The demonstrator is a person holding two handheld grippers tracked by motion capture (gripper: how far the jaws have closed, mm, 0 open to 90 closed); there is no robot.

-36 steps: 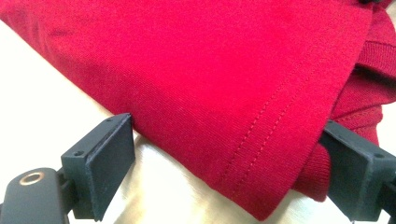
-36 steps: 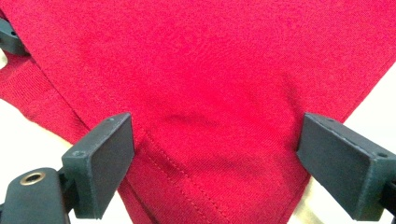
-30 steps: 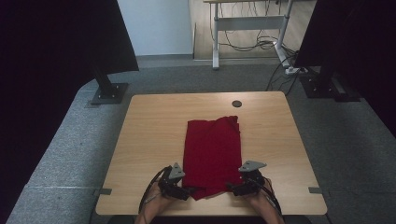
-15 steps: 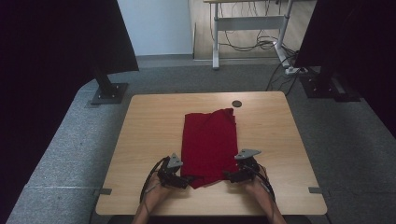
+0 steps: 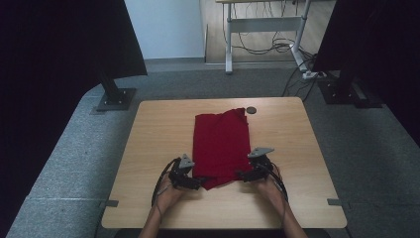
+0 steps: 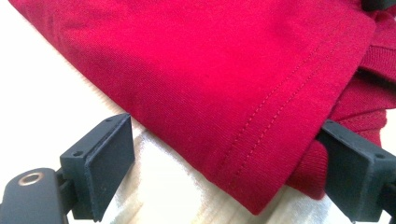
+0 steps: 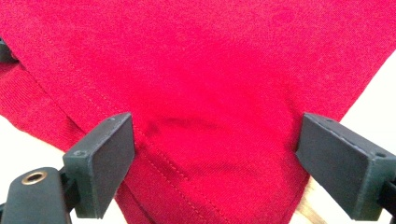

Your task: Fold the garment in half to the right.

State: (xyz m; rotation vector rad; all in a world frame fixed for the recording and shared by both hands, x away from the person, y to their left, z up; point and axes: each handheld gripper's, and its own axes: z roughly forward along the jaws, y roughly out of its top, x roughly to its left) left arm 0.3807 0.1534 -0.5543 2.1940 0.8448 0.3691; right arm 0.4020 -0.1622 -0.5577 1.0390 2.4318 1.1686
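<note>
In the middle of the high view, a red garment lies folded into a long strip on the wooden table, its far end reaching toward a small dark disc near the table's back edge, its near end bunched low in the frame. The person's two hands come in from the bottom, one at each near corner of the cloth. The left gripper sits at the lower-left corner and the right gripper at the lower-right.

In the left gripper view the jaws stand wide apart with the hemmed corner of the garment lying between them; the right-hand jaw is pressed against a rolled fold, but nothing is pinched. In the right gripper view the jaws are likewise spread wide, with a point of the garment running down between them, the stitched hem crossing at lower left. Neither has hold of anything that I can see.

To my eye this is the grasping step of a fold: both tools are lined up on the near corners, ready to take them. The next move, I would judge, calls for closing both sets of jaws on all the layers at each corner, then lifting the two together and evenly so the edge carries toward the far end without skewing. The left corner looks the trickier, since loose layers sit bunched beside it.
</note>
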